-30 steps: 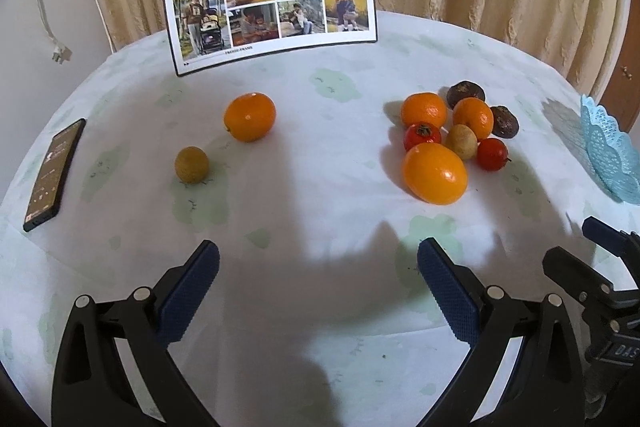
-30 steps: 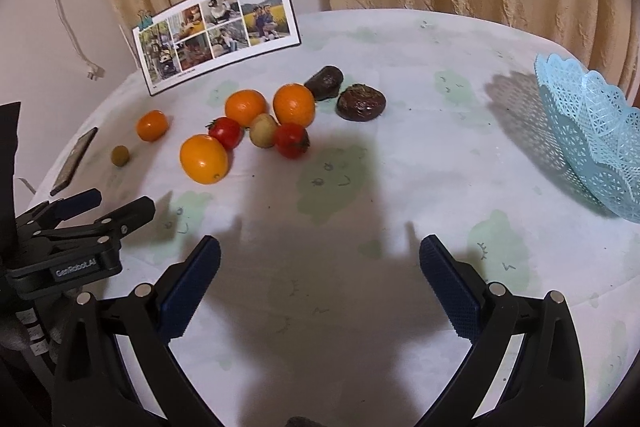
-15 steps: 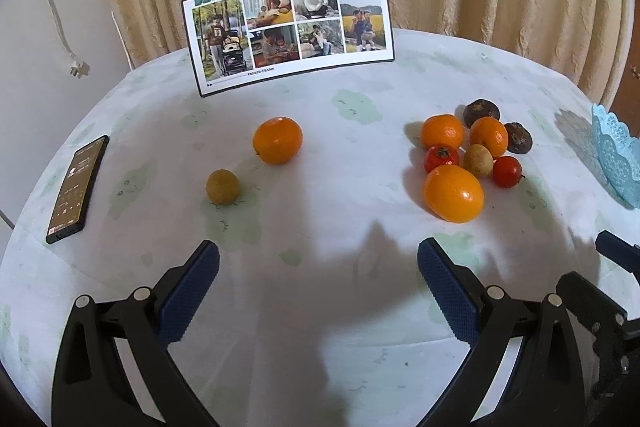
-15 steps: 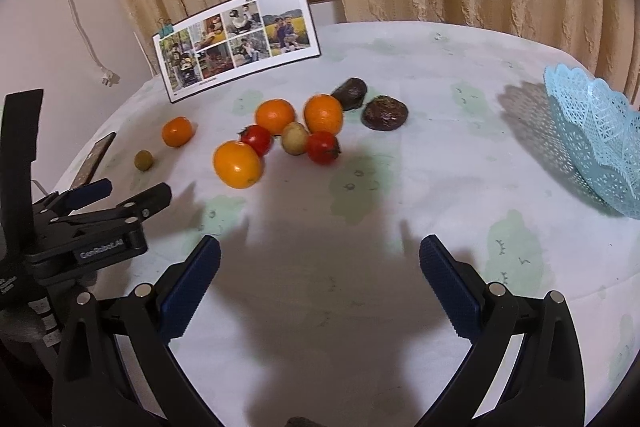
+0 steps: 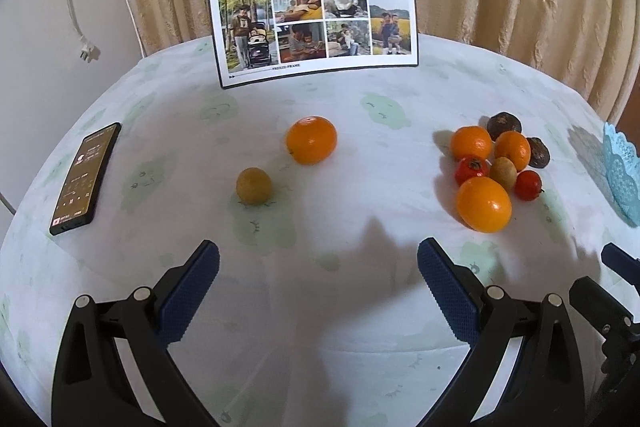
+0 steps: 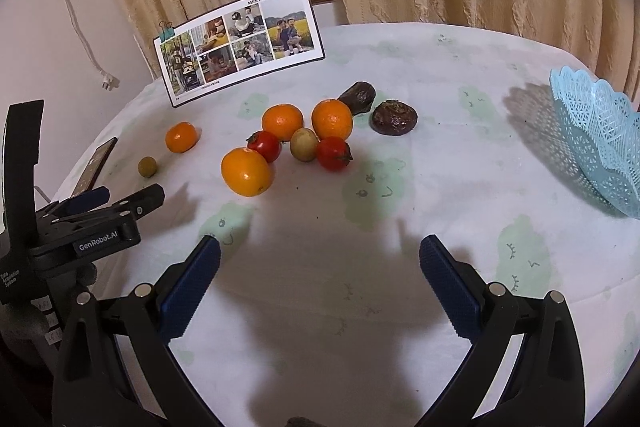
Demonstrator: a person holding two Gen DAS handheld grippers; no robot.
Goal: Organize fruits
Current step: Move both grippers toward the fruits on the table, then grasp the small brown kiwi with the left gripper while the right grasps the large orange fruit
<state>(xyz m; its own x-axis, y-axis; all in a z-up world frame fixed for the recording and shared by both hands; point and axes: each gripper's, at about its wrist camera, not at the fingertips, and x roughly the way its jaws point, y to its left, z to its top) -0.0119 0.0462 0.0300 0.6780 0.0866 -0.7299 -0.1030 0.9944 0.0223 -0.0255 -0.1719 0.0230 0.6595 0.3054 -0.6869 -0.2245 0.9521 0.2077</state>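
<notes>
A: Left cam? 
B: Left gripper spread wide, empty; lone round orange tangerine w/ small brown-green kiwi ahead.
A: Right cam? 
B: Right gripper spread, empty; clustered fruit pile ahead, light-blue lattice plastic basket far right

I read "GenRobot.AI" on the left gripper; the photo board shows "MEET" and, probably, "FRAME".

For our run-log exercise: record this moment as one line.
left tongs: open, empty | right tongs: open, empty | round orange fruits: on table | blue lattice plastic basket: empty
</notes>
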